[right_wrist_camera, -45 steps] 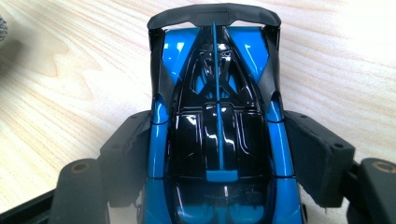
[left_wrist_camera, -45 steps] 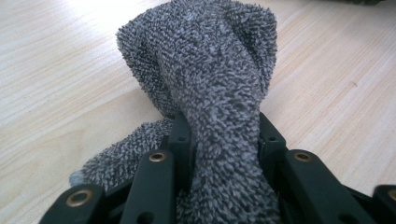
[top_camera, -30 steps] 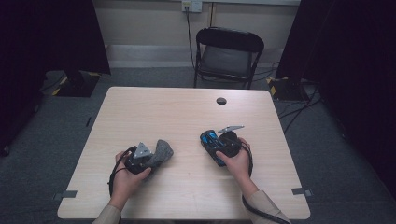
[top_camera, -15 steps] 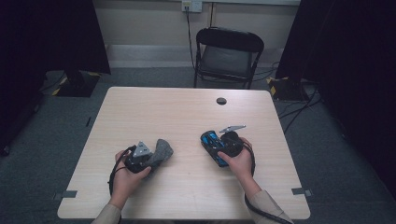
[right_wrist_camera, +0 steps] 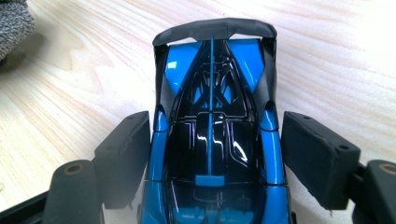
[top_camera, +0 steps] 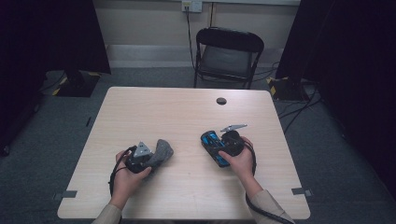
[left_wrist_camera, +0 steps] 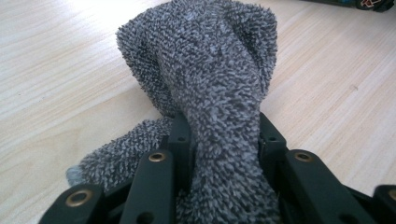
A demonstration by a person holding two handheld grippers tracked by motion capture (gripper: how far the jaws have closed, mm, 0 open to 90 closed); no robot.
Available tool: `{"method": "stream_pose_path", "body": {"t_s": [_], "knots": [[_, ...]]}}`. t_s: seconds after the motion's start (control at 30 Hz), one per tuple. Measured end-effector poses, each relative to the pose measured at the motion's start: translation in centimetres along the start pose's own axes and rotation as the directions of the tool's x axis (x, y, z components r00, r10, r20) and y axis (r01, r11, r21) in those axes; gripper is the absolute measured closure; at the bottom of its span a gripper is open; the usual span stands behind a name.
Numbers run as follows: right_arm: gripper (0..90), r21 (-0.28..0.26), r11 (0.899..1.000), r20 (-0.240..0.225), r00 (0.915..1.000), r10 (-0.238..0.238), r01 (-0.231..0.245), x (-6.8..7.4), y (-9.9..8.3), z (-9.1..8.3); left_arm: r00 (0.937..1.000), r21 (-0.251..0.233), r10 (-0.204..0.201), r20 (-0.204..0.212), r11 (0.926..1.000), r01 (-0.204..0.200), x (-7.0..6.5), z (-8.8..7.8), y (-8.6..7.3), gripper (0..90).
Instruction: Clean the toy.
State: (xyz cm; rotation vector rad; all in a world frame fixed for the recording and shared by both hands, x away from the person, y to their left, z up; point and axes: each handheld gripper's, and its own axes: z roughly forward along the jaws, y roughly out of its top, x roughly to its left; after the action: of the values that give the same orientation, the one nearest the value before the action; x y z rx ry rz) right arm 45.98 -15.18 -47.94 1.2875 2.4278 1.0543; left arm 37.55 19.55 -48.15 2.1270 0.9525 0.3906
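**Toy car between slackened jaws, grey cloth pinched on the other side**

The blue and black toy car [right_wrist_camera: 212,140] lies on the wooden table [top_camera: 187,112] at the person's right, near the front edge. Seen from above, its long axis runs on a diagonal: one end points up and to the left across the table, the other back toward the right hand [top_camera: 240,158]. In the right gripper view the car's black rear wing is the far end and the body runs straight back between the two jaws.

The right gripper [right_wrist_camera: 212,154] straddles the car. Its jaws have just been opening; the left pad sits just beside the car's flank and the right one stands clear with a visible gap, so the car is released, lying between them on the table.

The left gripper [left_wrist_camera: 219,140] is clenched on a fuzzy grey cloth [left_wrist_camera: 210,79]. The cloth bunches up ahead of the jaws in a soft hump and a fold of it spills out to the left onto the table. From above it sits just left of centre, well apart from the car.

A small dark round disc [top_camera: 221,101] lies near the table's far edge, well away from both hands. A black folding chair [top_camera: 229,51] stands beyond the table.

Both forearms come in from the near edge, each hand low on the table; the left hand [top_camera: 128,175] wraps its gripper from behind.
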Motion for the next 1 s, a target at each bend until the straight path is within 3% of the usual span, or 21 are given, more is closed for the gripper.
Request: {"method": "stream_pose_path", "body": {"t_s": [0.33,0.53,0.73,1.0], "knots": [[23.6,-0.024,1.0,-0.003,1.0,0.009,-0.009,-0.2,0.3,-0.6,1.0,0.001,-0.004,-0.001,1.0,0.004,0.1,0.0,0.1,67.0],[23.8,-0.036,0.999,-0.007,1.0,-0.003,0.002,-0.2,0.4,-1.3,0.9997,0.009,0.002,-0.025,1.0,-0.001,0.7,0.1,1.0,67.0],[23.9,-0.045,0.999,-0.003,1.0,-0.002,0.002,-0.8,0.3,-2.1,0.9991,0.011,-0.015,-0.039,0.9998,0.015,2.2,0.6,2.6,67.0],[23.8,-0.052,0.999,-0.014,0.9999,0.006,-0.006,-1.5,0.1,-2.9,0.9955,0.001,-0.073,-0.06,0.9973,0.073,4.6,2.0,4.2,66.9]]}}
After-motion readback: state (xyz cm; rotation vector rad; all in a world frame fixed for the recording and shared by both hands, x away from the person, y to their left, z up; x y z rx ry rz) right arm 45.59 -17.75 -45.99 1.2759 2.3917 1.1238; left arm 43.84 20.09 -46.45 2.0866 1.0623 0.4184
